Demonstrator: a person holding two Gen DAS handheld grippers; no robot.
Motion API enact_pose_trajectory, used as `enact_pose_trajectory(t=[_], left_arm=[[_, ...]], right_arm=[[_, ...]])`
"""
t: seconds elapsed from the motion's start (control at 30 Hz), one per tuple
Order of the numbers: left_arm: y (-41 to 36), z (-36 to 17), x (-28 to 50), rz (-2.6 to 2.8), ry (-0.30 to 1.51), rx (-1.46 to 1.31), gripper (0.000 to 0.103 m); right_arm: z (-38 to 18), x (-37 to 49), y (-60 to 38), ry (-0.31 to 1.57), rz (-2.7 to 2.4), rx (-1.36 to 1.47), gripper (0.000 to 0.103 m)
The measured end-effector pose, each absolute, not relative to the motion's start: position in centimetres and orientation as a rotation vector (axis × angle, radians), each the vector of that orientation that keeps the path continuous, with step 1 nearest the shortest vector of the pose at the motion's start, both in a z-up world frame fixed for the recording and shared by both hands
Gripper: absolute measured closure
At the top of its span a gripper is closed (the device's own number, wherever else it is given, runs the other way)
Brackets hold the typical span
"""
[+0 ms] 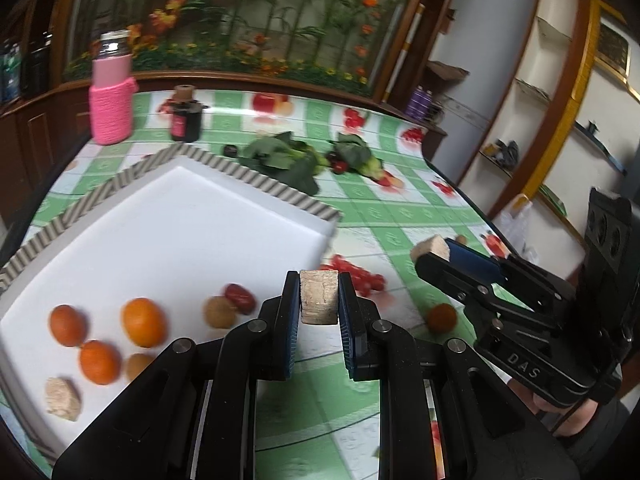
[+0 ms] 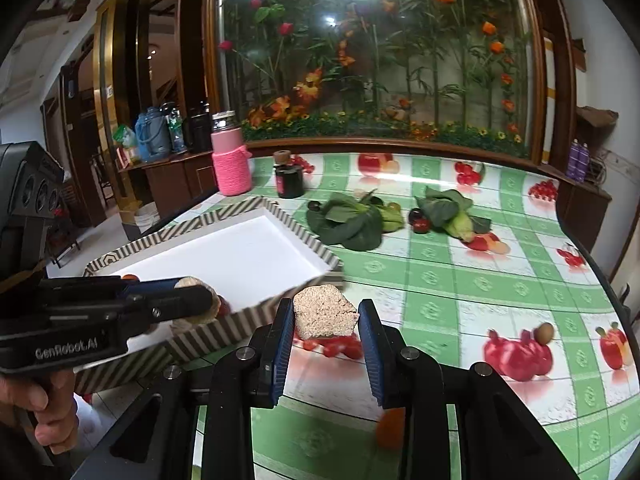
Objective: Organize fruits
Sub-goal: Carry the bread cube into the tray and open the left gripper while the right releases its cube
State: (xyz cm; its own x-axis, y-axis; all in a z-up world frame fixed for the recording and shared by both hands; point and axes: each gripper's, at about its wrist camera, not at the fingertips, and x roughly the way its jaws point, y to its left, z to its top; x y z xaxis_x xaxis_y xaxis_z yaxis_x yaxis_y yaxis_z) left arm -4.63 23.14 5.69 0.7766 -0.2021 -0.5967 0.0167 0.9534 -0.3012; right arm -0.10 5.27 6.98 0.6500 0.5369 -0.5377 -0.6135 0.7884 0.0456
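Tan, crumbly chunk (image 1: 318,297) clamped between the blue pads of the left gripper (image 1: 319,300), held over the near right corner of the white tray (image 1: 168,216). Right gripper (image 2: 326,316) likewise grips a second tan chunk (image 2: 324,312), held above the tablecloth just off the tray's striped wall (image 2: 208,332). In the left view that right gripper (image 1: 434,254) sits to the right, its chunk (image 1: 430,247) poking out at the tip.

Inside the tray, near end: three orange fruits (image 1: 143,322), (image 1: 67,325), (image 1: 99,361), a paler one (image 1: 138,366) partly hidden behind the left gripper's frame, a tan round fruit (image 1: 218,312) touching a dark red one (image 1: 239,298), and another tan chunk (image 1: 62,398) close to the near wall. One small orange-brown fruit (image 1: 441,317) lies loose on the cloth between the two grippers.

Surface: glossy tablecloth (image 2: 460,280), green-and-white checks with printed fruit. Motion blur softens the near items.

Farther back on the table: two bunches of leafy greens (image 2: 352,220), (image 2: 448,210) with dark cherries (image 2: 418,220) between them; a dark jar with a cork top (image 2: 289,178); a pink bottle in a knitted sleeve (image 2: 231,160) at the tray's far corner.

Room: wood-framed panel of bamboo and orange flowers (image 2: 380,60) behind the table, wooden cabinet with bottles (image 2: 160,136) to the left, white shelves (image 1: 540,60) on the right.
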Motion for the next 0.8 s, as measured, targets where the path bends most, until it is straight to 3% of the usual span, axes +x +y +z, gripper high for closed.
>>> enact_pose_trajectory(t=[0.8], left_arm=[[31.3,4.5,-5.9,0.244,0.717,-0.337,0.086]], right_arm=[[5.5,-0.5,14.3,0.584,0.796,-0.149,0.072]])
